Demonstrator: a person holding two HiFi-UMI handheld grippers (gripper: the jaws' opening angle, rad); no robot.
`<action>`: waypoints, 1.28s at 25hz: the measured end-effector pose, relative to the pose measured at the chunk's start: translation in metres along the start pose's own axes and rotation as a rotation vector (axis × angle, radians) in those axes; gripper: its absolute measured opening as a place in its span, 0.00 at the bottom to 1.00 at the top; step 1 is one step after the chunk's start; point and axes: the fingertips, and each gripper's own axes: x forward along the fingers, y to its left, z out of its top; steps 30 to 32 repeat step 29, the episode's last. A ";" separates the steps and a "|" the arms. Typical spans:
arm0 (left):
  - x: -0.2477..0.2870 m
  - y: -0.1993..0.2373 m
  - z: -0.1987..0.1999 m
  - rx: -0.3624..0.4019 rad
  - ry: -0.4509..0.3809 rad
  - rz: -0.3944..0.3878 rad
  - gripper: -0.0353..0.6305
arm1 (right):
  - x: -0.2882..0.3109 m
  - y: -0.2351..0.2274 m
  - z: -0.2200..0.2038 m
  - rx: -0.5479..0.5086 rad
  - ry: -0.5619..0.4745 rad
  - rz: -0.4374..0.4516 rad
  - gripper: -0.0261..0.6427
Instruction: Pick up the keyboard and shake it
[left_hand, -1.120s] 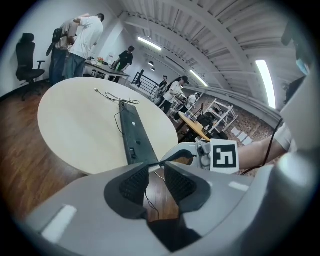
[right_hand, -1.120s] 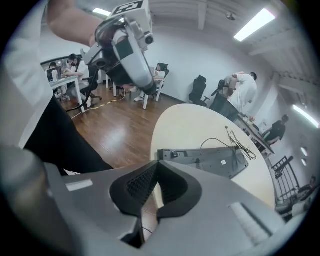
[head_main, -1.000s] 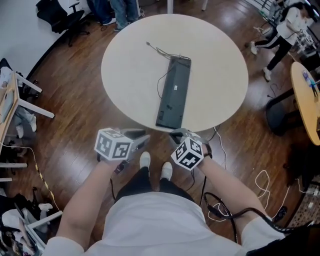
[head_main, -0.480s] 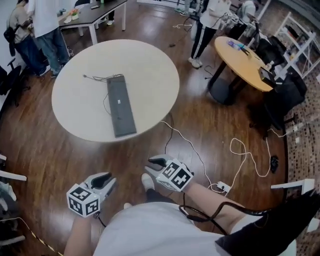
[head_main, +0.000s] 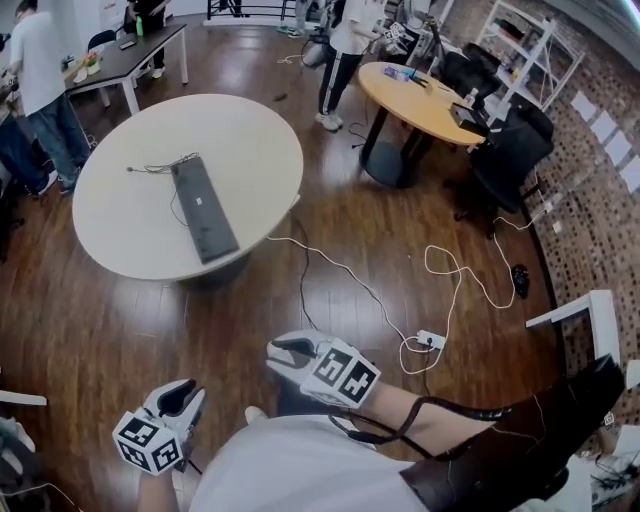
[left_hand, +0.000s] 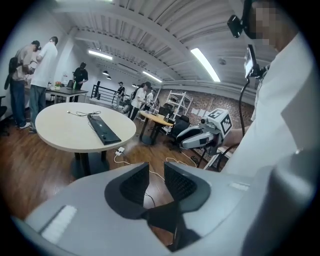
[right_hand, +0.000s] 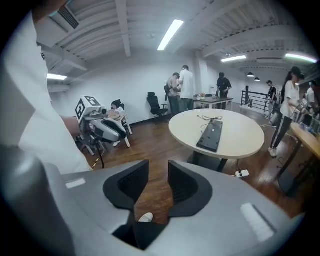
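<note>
Since a second ago the view has swung right and I have pulled back. The round white table (head_main: 262, 140), which then stood just before my two claws, now lies well off to the upper left in the head view. A round orange table (head_main: 420, 95) and black office chairs (head_main: 505, 150) have come into sight at the upper right.

The black keyboard (head_main: 204, 210) has not shifted on that white table. It lies flat near the middle, long side pointing away from me, with its thin cable (head_main: 160, 168) curled just beyond its far end. Neither claw touches it; both hang well apart from it, over the wooden floor (head_main: 120, 330) and close to my body.

My left gripper (head_main: 182, 394) is low at the left with its jaws drawn together as far as they go. Only a thin slit shows between the ribbed pads, and nothing is in it.

My right gripper (head_main: 284, 350) sits a little higher, beside the left. Its jaws are opening, with a clear gap between the pads and nothing inside; through the gap I see floorboards and the toe of a white shoe (right_hand: 146, 217).

A white cord (head_main: 440, 290) snakes across the floor to a power strip (head_main: 432, 340) on my right. People (head_main: 35, 90) stand beyond the white table.
</note>
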 end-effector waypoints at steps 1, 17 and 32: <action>-0.003 -0.002 0.000 -0.003 -0.008 -0.003 0.19 | -0.003 0.006 0.002 -0.003 -0.008 0.000 0.22; -0.008 -0.013 -0.001 0.026 -0.042 -0.042 0.19 | -0.025 0.030 0.009 -0.026 -0.059 -0.041 0.22; -0.006 -0.007 0.001 0.040 -0.039 -0.058 0.19 | -0.019 0.028 0.010 -0.019 -0.061 -0.064 0.20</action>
